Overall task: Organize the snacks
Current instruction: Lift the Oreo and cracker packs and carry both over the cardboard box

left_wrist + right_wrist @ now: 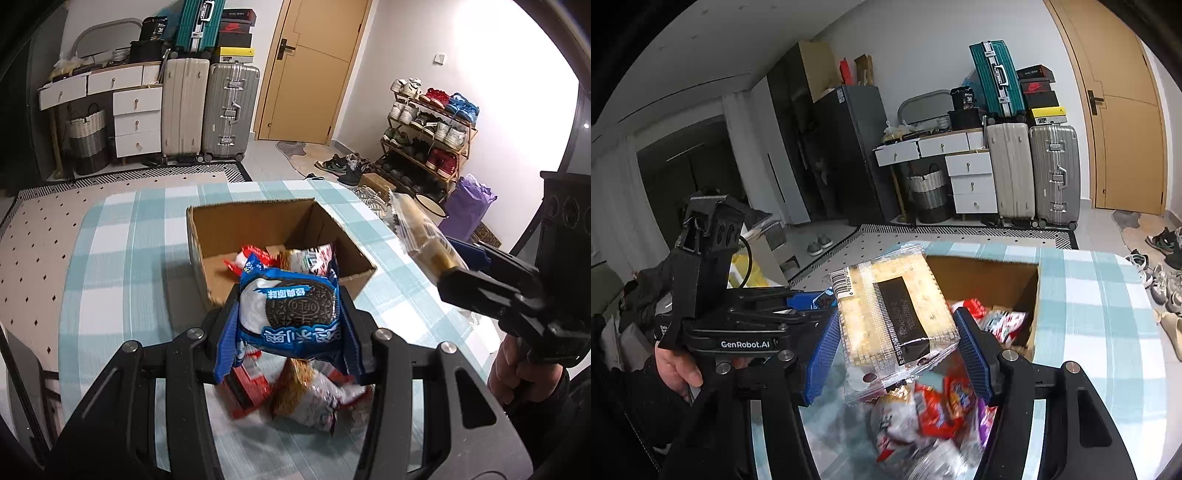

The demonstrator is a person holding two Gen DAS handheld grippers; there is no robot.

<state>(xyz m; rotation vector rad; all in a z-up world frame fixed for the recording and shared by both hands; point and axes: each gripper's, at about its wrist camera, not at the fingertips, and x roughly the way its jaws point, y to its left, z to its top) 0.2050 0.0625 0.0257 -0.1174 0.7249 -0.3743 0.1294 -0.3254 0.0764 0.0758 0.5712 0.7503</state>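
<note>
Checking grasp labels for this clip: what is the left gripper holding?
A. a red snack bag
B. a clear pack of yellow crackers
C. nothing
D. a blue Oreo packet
D: the left gripper is shut on the blue Oreo packet, held just short of the cardboard box.

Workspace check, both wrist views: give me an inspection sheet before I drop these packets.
Surface: table under a blue-and-white checked cloth.
Job's things: open cardboard box holding a few snack packets; loose snack pile on the cloth in front of it.
Clutter: nothing seen beyond the snacks.
Grippers: left gripper shut on Oreo packet; right gripper shut on clear cracker packet; both held above the pile.
Cables: one black cable behind the left gripper.
Surroundings: suitcases, drawer unit, door, shoe rack.
</note>
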